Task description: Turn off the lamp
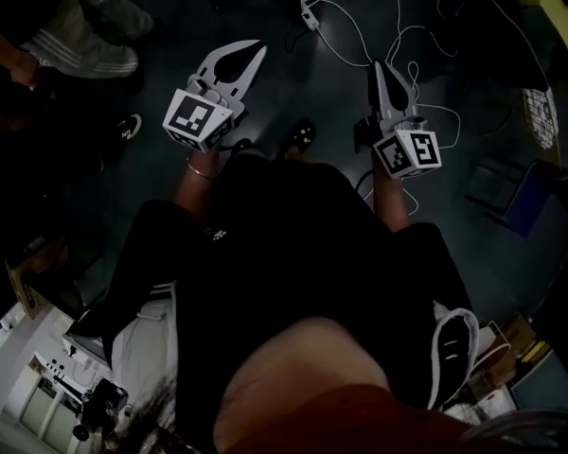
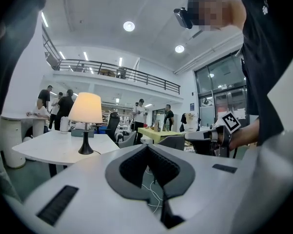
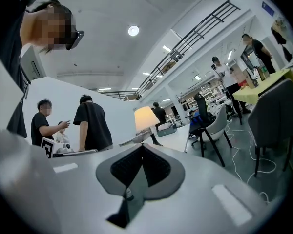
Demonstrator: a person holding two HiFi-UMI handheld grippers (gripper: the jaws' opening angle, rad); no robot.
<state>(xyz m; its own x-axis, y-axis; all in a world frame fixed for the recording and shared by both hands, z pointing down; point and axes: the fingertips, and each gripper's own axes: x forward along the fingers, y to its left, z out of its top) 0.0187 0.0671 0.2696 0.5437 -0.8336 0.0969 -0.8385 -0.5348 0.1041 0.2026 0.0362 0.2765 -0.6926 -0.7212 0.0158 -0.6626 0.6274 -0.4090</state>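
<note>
The lamp (image 2: 85, 109) is lit, with a cream shade on a thin dark stem, and stands on a white table (image 2: 44, 149) some way ahead and to the left in the left gripper view. In the right gripper view the lamp (image 3: 145, 119) glows straight ahead beyond the jaws. My left gripper (image 2: 147, 146) is shut with nothing in it, well short of the lamp. My right gripper (image 3: 141, 145) is shut and empty too. Both are held out level in front of the body, left gripper (image 1: 256, 47) and right gripper (image 1: 381, 66), above a dark floor.
Several people stand around the white table and further back. A dark chair (image 3: 276, 116) and a white chair (image 3: 219, 123) stand to the right. A yellow-green table (image 2: 156, 132) is behind. White cables (image 1: 360, 36) trail over the floor ahead.
</note>
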